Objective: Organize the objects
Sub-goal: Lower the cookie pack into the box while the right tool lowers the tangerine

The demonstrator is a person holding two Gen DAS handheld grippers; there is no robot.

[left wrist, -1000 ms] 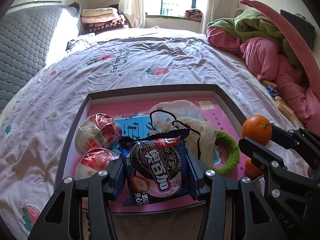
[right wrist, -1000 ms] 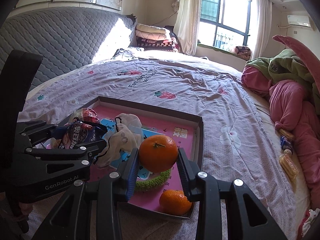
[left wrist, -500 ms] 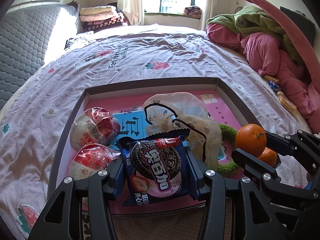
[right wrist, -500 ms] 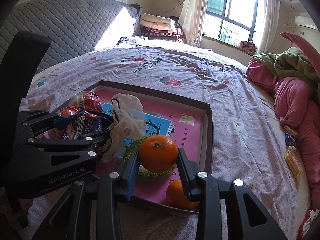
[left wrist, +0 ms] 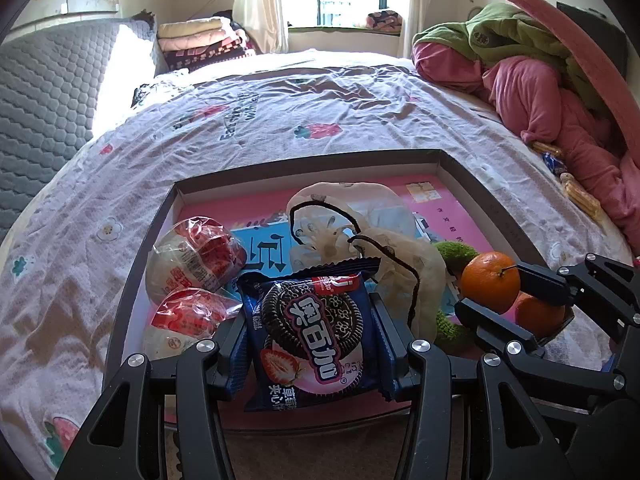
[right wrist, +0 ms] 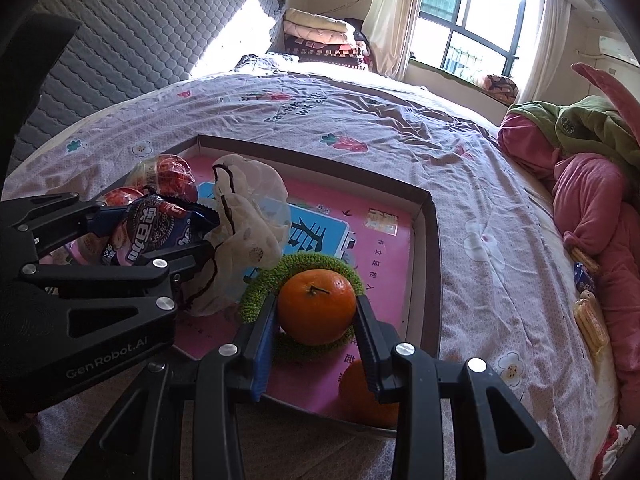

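Observation:
My left gripper (left wrist: 310, 334) is shut on a blue cookie packet (left wrist: 314, 338) and holds it over the near left part of a shallow pink-lined tray (left wrist: 436, 156) on the bed. My right gripper (right wrist: 316, 312) is shut on an orange (right wrist: 317, 305) above the tray's near right part, over a green fuzzy ring (right wrist: 272, 280). A second orange (right wrist: 362, 394) lies in the tray's near right corner. Two red-and-white wrapped snacks (left wrist: 196, 256) and a pale crumpled bag with a black cord (left wrist: 360, 236) lie in the tray.
The tray (right wrist: 434, 240) rests on a purple flowered bedsheet (left wrist: 280, 120). Pink and green bedding (left wrist: 540, 92) is piled on the right, with small wrapped snacks (right wrist: 588, 316) beside it. A grey quilted headboard (right wrist: 140, 40) and folded blankets (left wrist: 200, 40) are at the far end.
Both grippers have moved forward and lower over the tray with their loads. The held orange has come from the tray's right edge to above the green ring.

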